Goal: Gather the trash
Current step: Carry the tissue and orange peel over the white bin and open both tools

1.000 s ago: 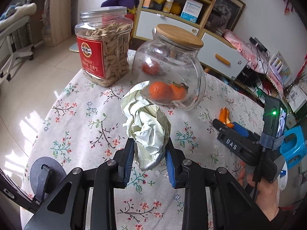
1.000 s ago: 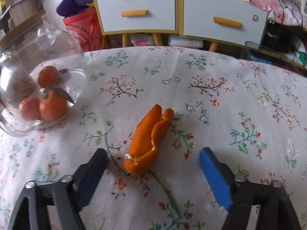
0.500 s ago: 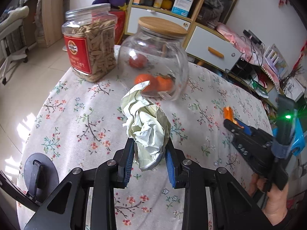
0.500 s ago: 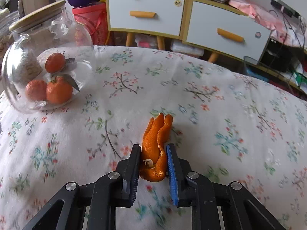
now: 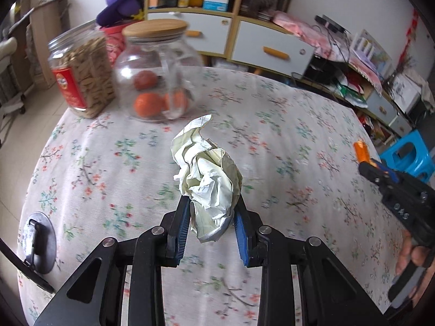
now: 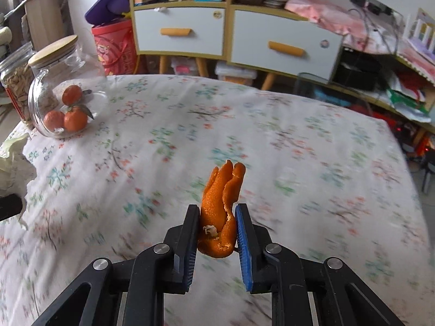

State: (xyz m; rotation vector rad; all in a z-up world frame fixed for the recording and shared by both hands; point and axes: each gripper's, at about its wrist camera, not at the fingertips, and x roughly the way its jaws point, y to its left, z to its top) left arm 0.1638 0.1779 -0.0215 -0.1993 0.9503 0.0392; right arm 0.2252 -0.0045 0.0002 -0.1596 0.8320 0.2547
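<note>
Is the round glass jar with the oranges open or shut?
Shut: the wooden lid sits flat on the glass jar.

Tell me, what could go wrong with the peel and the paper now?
1. The peel is pinched only at its lower part by the right gripper; the loose top could tear or slip out on the way.
2. The paper bulges well past the left gripper, so a snag might pull it free.
3. The glass jar stands nearby; a wide swing could knock it.
</note>
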